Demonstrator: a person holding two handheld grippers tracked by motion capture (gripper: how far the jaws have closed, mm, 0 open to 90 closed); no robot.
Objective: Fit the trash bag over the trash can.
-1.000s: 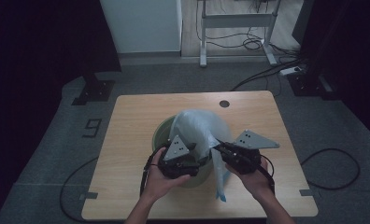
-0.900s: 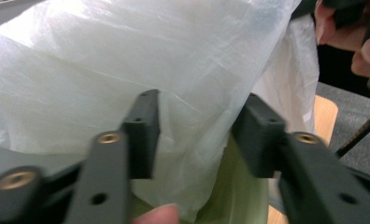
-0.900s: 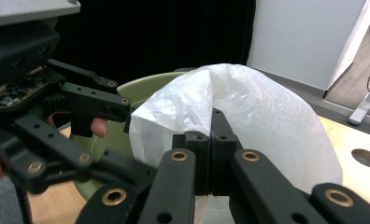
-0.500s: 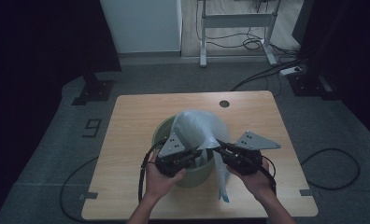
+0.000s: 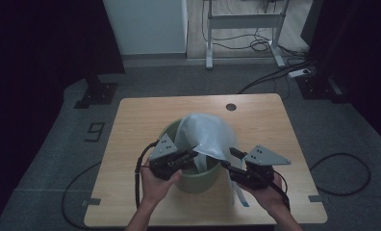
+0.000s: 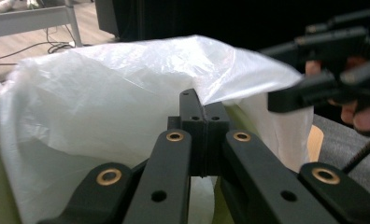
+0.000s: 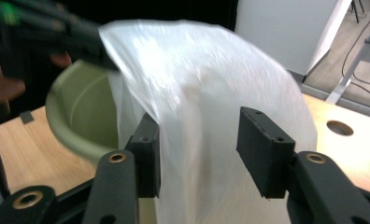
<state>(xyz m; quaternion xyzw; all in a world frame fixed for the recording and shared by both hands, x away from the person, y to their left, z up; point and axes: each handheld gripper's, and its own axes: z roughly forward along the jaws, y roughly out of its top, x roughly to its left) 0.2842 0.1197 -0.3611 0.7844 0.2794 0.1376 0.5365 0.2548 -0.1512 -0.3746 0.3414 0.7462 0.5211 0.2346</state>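
The white plastic bag (image 5: 204, 137) now billows over the green bin (image 5: 198, 178) near the tabletop's (image 5: 140, 120) front edge. Since a second ago we have drawn its mouth wider. Our left gripper (image 6: 202, 122) stays clenched on the film; our right gripper (image 7: 198, 154) stands released around it. Open room lies behind and beside.

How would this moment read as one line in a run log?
left tool: shut on plastic bag | right tool: open beside bag | green bin: on table
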